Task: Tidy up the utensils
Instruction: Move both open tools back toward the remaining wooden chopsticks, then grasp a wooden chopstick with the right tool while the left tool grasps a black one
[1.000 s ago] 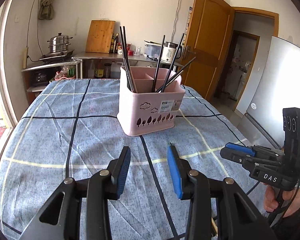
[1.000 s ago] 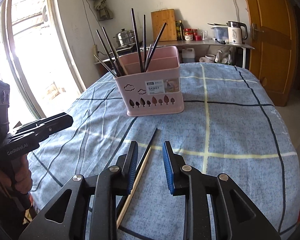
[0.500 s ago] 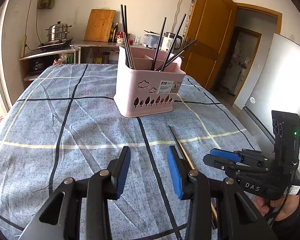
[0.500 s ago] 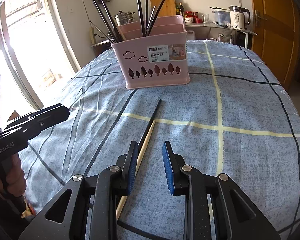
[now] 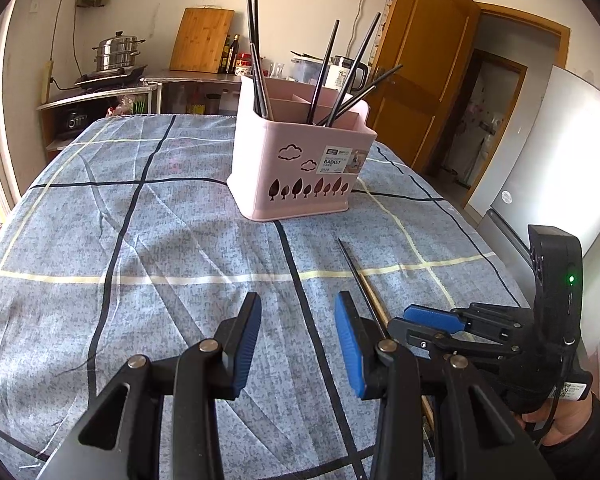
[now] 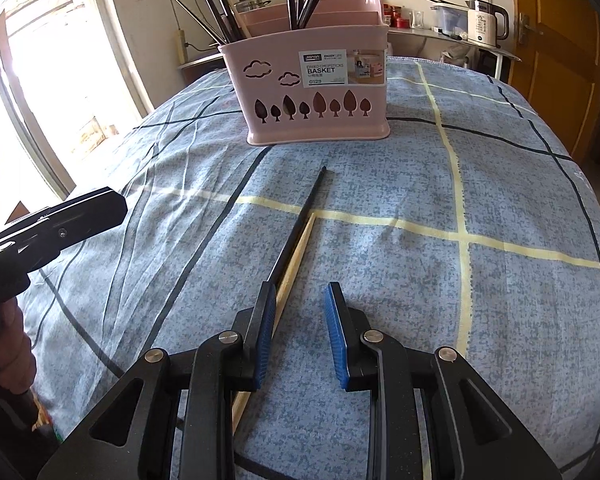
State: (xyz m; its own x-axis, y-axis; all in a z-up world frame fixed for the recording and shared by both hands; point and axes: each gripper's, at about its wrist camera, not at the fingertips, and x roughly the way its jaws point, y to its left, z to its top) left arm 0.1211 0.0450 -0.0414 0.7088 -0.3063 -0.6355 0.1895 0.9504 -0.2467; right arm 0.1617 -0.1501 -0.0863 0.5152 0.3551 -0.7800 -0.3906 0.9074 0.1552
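Observation:
A pink utensil basket (image 5: pixel 300 160) (image 6: pixel 316 96) stands on the blue checked tablecloth (image 5: pixel 160 240), with several black chopsticks (image 5: pixel 256 52) upright in it. A black chopstick (image 6: pixel 300 224) (image 5: pixel 354 272) and a wooden chopstick (image 6: pixel 296 256) (image 5: pixel 374 300) lie side by side on the cloth in front of the basket. My right gripper (image 6: pixel 300 300) (image 5: pixel 404 320) hovers low over their near ends, open; both sticks run under its left finger, and nothing is between the pads. My left gripper (image 5: pixel 298 304) (image 6: pixel 108 208) is open and empty, just left of the sticks.
Behind the table a counter carries a kettle (image 6: pixel 486 20), a steamer pot (image 5: pixel 118 54) and a cutting board (image 5: pixel 200 38). A wooden door (image 5: pixel 416 76) and a fridge (image 5: pixel 548 160) stand to the right. A bright window (image 6: pixel 48 80) is on the left.
Both grippers have sunk toward the cloth. The right one now sits closer over the two lying chopsticks, and the basket looms larger. Neither jaw gap has changed.

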